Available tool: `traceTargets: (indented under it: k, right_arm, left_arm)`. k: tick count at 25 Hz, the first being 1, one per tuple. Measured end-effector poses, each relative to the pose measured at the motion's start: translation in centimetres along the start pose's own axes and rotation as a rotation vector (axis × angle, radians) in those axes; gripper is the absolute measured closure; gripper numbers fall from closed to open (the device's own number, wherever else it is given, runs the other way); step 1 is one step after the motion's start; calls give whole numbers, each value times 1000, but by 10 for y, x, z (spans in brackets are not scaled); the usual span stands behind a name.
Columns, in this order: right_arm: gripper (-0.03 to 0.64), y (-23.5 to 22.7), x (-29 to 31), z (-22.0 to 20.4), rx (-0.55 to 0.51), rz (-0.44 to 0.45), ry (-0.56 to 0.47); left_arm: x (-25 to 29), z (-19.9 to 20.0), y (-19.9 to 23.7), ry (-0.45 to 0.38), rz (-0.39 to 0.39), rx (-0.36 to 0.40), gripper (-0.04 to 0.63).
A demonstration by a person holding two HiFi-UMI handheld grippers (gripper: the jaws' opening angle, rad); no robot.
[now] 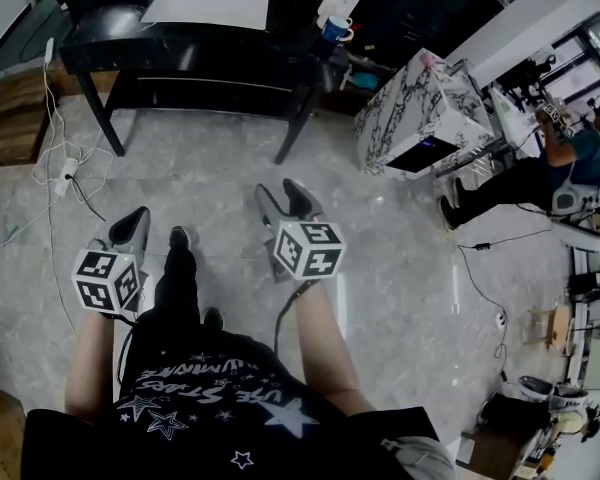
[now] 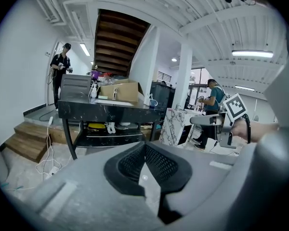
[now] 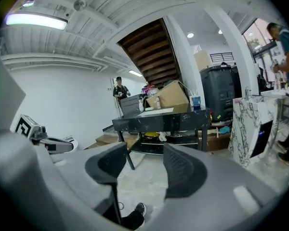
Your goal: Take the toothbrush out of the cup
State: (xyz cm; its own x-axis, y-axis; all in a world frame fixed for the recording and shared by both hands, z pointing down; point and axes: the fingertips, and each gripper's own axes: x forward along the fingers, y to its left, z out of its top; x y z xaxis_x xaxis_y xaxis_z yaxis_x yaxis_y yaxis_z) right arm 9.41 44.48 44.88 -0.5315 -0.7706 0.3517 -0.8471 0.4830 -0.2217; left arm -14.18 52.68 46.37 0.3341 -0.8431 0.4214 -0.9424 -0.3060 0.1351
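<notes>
A blue-and-white cup (image 1: 337, 28) stands on the right corner of a black table (image 1: 110, 30) far ahead of me; it also shows small in the left gripper view (image 2: 153, 102) and the right gripper view (image 3: 196, 101). The toothbrush is too small to make out in any view. Both grippers are held over the floor, well short of the table. My left gripper (image 1: 137, 216) has its pads (image 2: 156, 160) pressed together with nothing between them. My right gripper (image 1: 285, 197) stands open, and only floor shows in the gap between its fingers (image 3: 183, 170).
A white sheet (image 1: 205, 8) and a cardboard box (image 2: 118, 90) lie on the table. A marble-patterned cabinet (image 1: 420, 113) stands to the table's right. A power strip with cables (image 1: 65, 173) lies on the floor at left, beside wooden steps (image 1: 10, 118). One person sits at right (image 1: 570, 163).
</notes>
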Motion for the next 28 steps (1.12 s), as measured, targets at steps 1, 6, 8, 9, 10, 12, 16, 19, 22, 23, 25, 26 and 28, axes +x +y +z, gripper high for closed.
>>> traceTargets:
  k: [1, 6, 8, 9, 10, 12, 16, 19, 22, 23, 25, 26, 28]
  right_arm:
    - [376, -4, 6, 2, 0, -5, 3]
    - [376, -35, 54, 24, 11, -51, -1]
    - [376, -49, 78, 36, 18, -70, 0]
    - [376, -55, 90, 43, 20, -80, 2]
    - [376, -61, 103, 51, 21, -89, 2]
    - [376, -73, 127, 68, 22, -106, -3]
    - [376, -94, 175, 102, 27, -140, -12]
    - [376, -104, 208, 124, 26, -158, -17]
    - [376, -115, 237, 140, 28, -179, -19]
    - [376, -118, 244, 143, 30, -188, -19]
    - [376, -127, 255, 147, 34, -207, -16]
    - [376, -132, 259, 150, 37, -217, -15]
    - [376, -142, 265, 157, 43, -236, -14]
  left_arm:
    - [8, 3, 5, 0, -4, -1, 586]
    - [73, 31, 35, 0, -45, 17, 586]
    - [102, 47, 48, -5, -61, 17, 586]
    - [117, 55, 55, -7, -68, 14, 586]
    - [131, 64, 61, -8, -78, 12, 586]
    - [160, 82, 73, -8, -100, 17, 586]
    - [208, 120, 97, -17, -138, 39, 586]
    - [238, 144, 118, -25, -152, 40, 586]
    - [264, 159, 137, -28, -161, 38, 586]
    - [271, 162, 142, -27, -165, 41, 586]
    - [285, 168, 148, -26, -174, 51, 586]
    - [293, 172, 150, -26, -179, 56, 586]
    - [307, 179, 153, -23, -189, 62, 586]
